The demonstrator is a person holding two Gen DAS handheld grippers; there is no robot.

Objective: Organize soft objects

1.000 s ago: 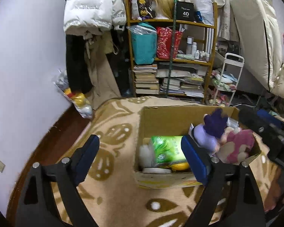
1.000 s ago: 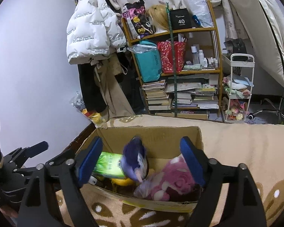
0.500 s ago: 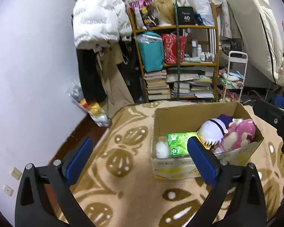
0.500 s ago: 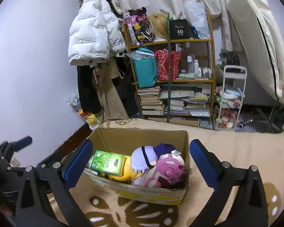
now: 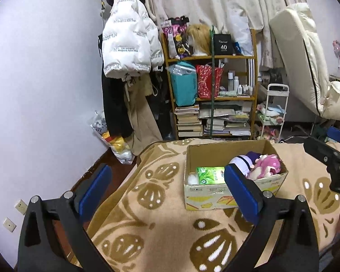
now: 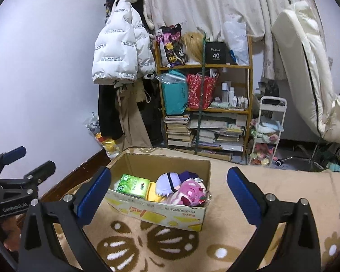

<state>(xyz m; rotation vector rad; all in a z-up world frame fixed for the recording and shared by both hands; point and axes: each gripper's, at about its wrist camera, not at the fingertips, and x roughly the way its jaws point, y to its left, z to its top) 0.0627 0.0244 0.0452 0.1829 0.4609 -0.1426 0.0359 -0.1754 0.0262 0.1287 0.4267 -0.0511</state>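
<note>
The left gripper (image 5: 167, 189) stood with its jaws spread wide and nothing between the blue pads (image 5: 94, 187), clear of everything. The right gripper (image 6: 168, 191) was likewise wide open and empty. Ahead of both, a cardboard box (image 6: 170, 215) sat on the beige patterned blanket (image 5: 147, 222). Inside it lay a green tissue pack (image 6: 133, 184), a pink plush toy (image 6: 190, 193) and a white-and-purple plush doll (image 6: 170, 182) leaning against each other, with a white fluffy ball (image 5: 191, 179) in the corner beside the pack.
</note>
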